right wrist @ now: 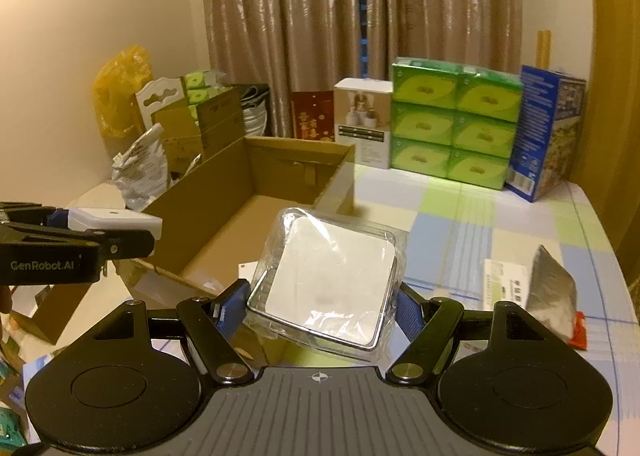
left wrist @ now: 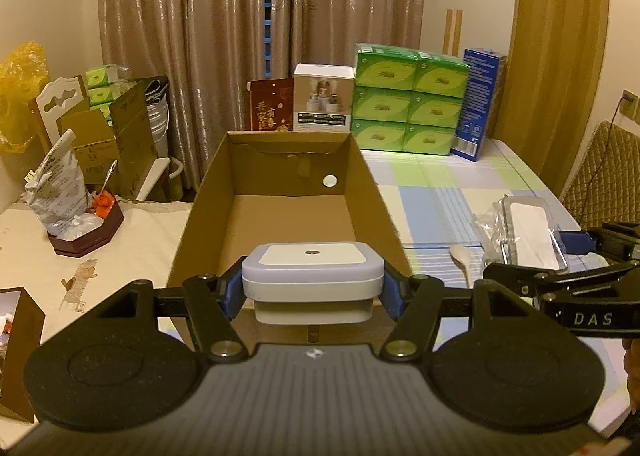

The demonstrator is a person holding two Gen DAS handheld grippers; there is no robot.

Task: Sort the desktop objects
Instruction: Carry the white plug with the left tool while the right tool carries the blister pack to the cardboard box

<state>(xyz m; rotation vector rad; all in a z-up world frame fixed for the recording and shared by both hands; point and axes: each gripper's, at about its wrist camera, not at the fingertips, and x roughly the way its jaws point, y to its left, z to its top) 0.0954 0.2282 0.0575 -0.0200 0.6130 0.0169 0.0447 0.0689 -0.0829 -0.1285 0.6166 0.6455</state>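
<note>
Left wrist cam: left gripper (left wrist: 313, 288) pinches a white lidded container (left wrist: 313, 276) btwn its blue pads, held over the near end of the open cardboard box (left wrist: 208, 192). Right wrist cam: right gripper (right wrist: 322, 306) clamps a clear-wrapped white square case (right wrist: 326, 276), tilted, just right of the box's near corner, above the checked tablecloth (right wrist: 500, 224).

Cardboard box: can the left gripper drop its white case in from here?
Probably yes. The left gripper holds the white case at the cardboard box's open near edge, nothing between.
</note>
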